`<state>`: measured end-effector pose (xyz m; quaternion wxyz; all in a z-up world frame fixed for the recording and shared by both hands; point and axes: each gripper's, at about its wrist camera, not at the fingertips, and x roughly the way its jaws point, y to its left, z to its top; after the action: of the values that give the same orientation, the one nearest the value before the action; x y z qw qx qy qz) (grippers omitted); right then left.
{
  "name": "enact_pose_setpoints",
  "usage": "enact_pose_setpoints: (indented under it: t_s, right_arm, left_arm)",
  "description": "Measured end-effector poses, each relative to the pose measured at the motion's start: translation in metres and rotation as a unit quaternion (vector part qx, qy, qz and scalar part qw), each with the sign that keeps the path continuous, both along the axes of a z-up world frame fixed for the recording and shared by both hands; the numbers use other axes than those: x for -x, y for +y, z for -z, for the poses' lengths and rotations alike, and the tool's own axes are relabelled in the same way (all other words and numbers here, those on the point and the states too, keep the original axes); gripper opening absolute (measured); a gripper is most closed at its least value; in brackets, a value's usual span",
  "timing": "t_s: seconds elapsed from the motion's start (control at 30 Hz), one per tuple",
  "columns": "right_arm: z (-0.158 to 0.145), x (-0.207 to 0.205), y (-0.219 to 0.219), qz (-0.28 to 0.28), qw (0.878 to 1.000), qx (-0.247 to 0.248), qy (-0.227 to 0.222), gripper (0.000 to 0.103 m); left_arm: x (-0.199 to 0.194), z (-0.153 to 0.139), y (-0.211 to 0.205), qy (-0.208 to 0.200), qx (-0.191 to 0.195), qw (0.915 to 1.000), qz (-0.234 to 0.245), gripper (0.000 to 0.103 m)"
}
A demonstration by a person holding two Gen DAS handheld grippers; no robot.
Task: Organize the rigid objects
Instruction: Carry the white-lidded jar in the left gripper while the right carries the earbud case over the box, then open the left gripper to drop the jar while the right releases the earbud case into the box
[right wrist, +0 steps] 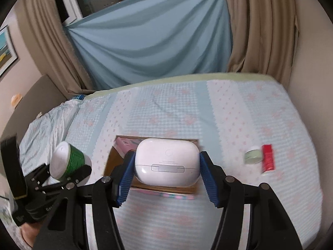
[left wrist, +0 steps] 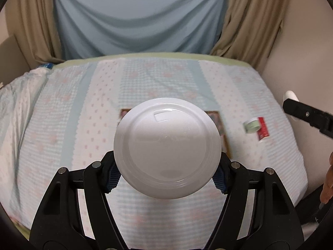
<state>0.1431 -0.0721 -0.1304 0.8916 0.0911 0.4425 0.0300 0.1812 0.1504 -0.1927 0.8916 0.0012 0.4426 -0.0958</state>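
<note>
Blue pads on the right gripper [right wrist: 166, 171] pinch a white earbud case [right wrist: 166, 162] by its two ends, up above an open cardboard box [right wrist: 113, 162] on the bed [right wrist: 239, 112]. Over on the left gripper [left wrist: 167, 176], the fingers clamp a white-lidded green jar [left wrist: 167, 148], also in the air. Off to the right on the quilt, a small pale-green pot [right wrist: 252, 156] lies touching a red tube [right wrist: 268, 159].

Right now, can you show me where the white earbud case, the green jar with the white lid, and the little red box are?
white earbud case [right wrist: 166, 162], right wrist view, middle of its back face.
green jar with the white lid [right wrist: 69, 160], right wrist view, green side label.
little red box [right wrist: 268, 159], right wrist view, middle of its top.
</note>
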Motion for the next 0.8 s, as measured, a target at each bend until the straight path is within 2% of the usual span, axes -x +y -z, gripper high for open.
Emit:
enact_pose_setpoints:
  t_s: [0.17, 0.3, 0.6, 0.8]
  right_arm:
    - [0.029, -0.036, 0.032, 0.008, 0.999, 0.000, 0.033, 0.056]
    - [0.058, -0.060, 0.042, 0.013, 0.998, -0.005, 0.061, 0.056]
    - [0.139, -0.110, 0.031, 0.040, 0.990, -0.025, 0.135, 0.056]
    - [0.180, -0.137, 0.025, 0.037, 0.984, -0.032, 0.171, 0.056]
  left_arm:
    - [-0.032, 0.033, 0.035, 0.027, -0.007, 0.9996, 0.009, 0.068]
    - [-0.057, 0.064, 0.048, 0.051, -0.004, 0.9986, 0.012, 0.068]
    - [-0.095, 0.126, 0.038, 0.102, -0.015, 0.9946, 0.011, 0.068]
    - [-0.119, 0.163, 0.032, 0.136, -0.034, 0.9899, 0.017, 0.068]
